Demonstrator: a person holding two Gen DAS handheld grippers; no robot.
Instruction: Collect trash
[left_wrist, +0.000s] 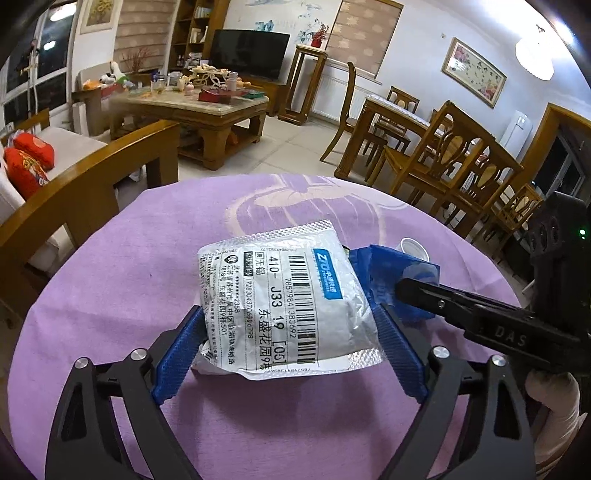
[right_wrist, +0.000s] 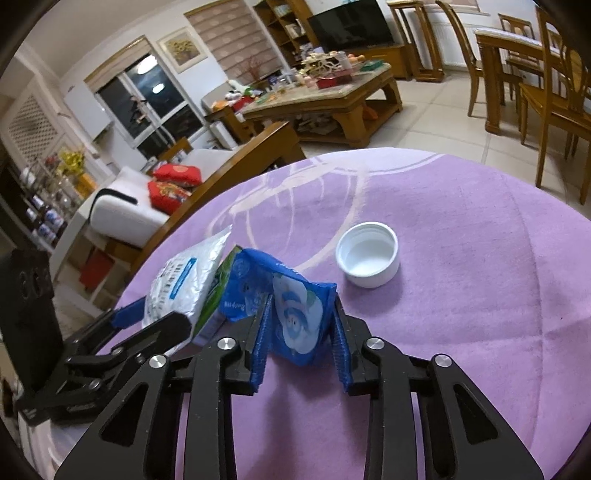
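Silver, crinkled foil-plastic: a courier mailer pouch (left_wrist: 284, 302) with a printed shipping label and barcode lies between the blue ribbed pads of the left gripper (left_wrist: 290, 339), which clamps it from both sides; the pouch bulges and creases at the pinch, so it reads as soft and near empty. It sits low over the purple tablecloth (left_wrist: 129, 258), whether resting or just lifted I cannot tell. The right gripper (right_wrist: 301, 343) pinches a blue wrapper (right_wrist: 291, 306) with a white-and-blue flower print, thin glossy film, folded into a standing wedge between its pads. The two pieces are held touching or just beside each other, likely to bunch the trash into one bundle. A green-and-white carton-like piece (right_wrist: 214, 295) is wedged between pouch and wrapper; its identity is unclear. A white plastic cap (right_wrist: 368, 260), round, rigid, open side up, stands apart on the cloth beyond the wrapper, not yet gathered. Judgement: film slips easily; the cap needs a separate grasp across its rim.
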